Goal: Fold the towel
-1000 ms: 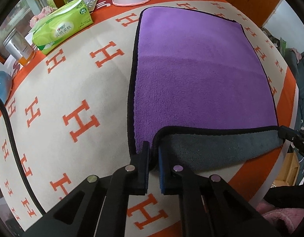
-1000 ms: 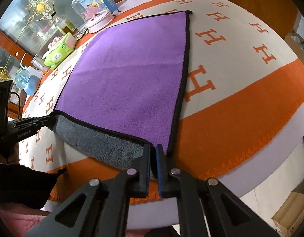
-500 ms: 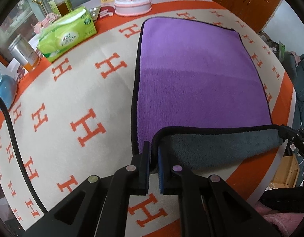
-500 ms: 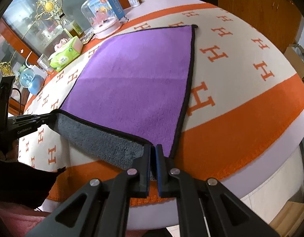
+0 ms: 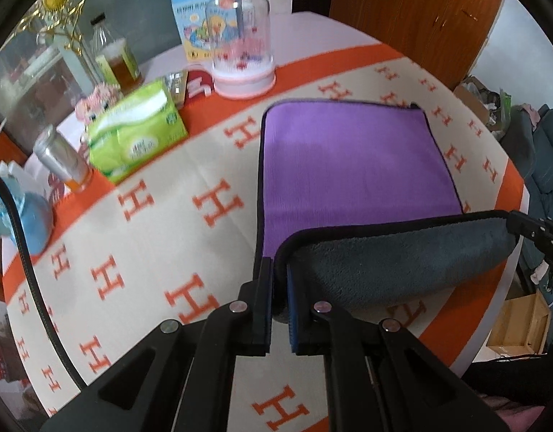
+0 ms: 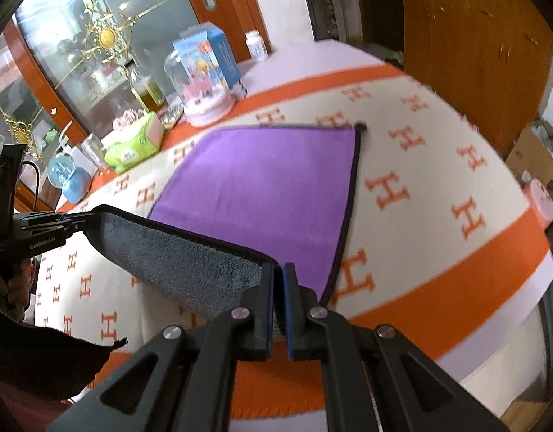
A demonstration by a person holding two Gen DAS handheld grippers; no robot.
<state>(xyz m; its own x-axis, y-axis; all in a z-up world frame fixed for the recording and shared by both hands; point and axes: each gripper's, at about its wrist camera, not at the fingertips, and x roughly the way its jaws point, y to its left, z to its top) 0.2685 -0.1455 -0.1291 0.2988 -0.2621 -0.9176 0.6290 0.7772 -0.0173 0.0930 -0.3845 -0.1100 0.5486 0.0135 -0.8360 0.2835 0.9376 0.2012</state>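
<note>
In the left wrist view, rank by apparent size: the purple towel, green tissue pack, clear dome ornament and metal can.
1. purple towel, by far the largest
2. green tissue pack
3. clear dome ornament, close to the pack and farther off, so unsure
4. metal can

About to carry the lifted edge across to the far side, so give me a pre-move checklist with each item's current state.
1. Left gripper clamped on towel corner: ok.
2. Right gripper clamped on the other near corner: ok.
3. Lifted edge level between the grippers, grey underside showing: ok.
4. Far edge flat on the tablecloth: ok.
5. Snow globe and tissue pack off the towel: ok.
6. Grip depth on the fabric: cannot tell.
</note>
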